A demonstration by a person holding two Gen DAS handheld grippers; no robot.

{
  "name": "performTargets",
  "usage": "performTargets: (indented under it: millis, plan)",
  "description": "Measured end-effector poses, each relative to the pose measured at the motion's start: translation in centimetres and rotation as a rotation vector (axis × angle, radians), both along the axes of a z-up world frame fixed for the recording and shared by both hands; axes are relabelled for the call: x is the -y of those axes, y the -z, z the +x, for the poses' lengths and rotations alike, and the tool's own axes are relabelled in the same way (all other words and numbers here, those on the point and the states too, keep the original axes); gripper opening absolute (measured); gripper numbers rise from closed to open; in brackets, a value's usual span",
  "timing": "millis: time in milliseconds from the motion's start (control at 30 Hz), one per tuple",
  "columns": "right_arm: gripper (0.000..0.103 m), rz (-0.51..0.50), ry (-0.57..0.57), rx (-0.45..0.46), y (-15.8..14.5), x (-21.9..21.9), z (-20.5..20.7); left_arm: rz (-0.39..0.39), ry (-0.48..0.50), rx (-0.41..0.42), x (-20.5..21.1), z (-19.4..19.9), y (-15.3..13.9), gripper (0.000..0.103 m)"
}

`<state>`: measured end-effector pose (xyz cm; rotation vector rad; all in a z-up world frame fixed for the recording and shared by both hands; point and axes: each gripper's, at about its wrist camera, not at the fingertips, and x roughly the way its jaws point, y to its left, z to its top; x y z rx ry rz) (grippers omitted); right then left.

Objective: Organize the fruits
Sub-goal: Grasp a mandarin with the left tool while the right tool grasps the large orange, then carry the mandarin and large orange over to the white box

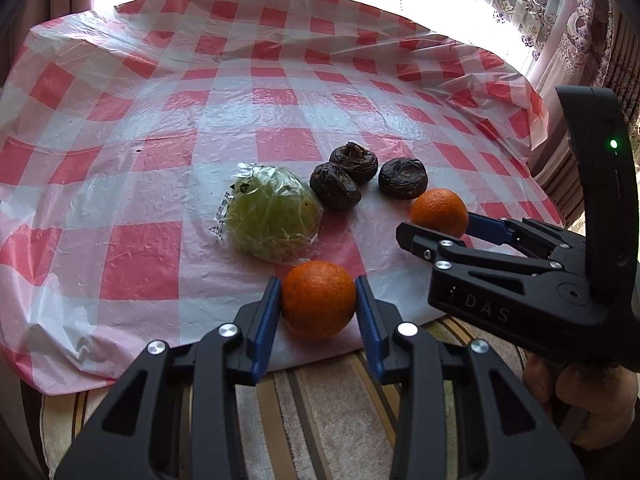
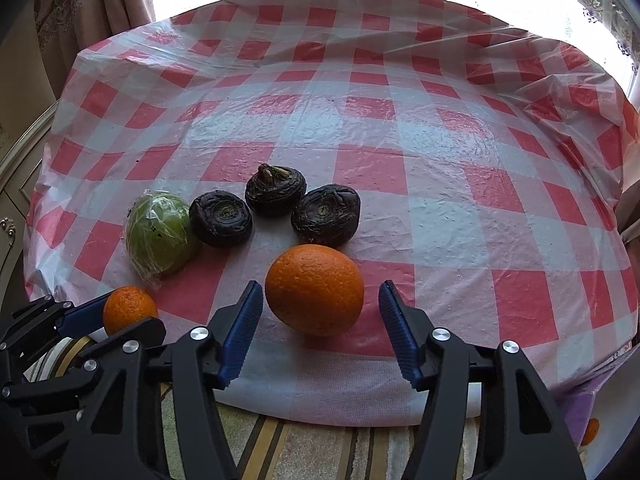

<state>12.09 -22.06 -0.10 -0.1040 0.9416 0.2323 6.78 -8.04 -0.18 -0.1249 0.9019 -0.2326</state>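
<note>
My left gripper (image 1: 318, 300) has its blue pads pressed to both sides of the small orange (image 1: 319, 299) near the table's front edge, so I judge it gripped. My right gripper (image 2: 320, 320) stands wide around the big orange (image 2: 315, 289), pads clear of the peel, probably lined up for closing. Beyond sit three dark fruits (image 2: 275, 189) clustered together, with the wrapped green fruit (image 2: 160, 232) left of them.
</note>
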Motion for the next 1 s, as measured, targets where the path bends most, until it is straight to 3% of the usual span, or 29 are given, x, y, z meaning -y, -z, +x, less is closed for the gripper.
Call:
performTargets:
  millis: [200, 1000]
  plan:
    - [0.043, 0.001, -0.011, -0.001, 0.1, -0.1, 0.0, 0.0, 0.0, 0.0, 0.0, 0.0, 0.0, 0.037]
    - [0.043, 0.027, 0.004, 0.047, -0.9, 0.8, -3.0, 0.025, 0.005, 0.026, 0.4, -0.4, -0.5, 0.036]
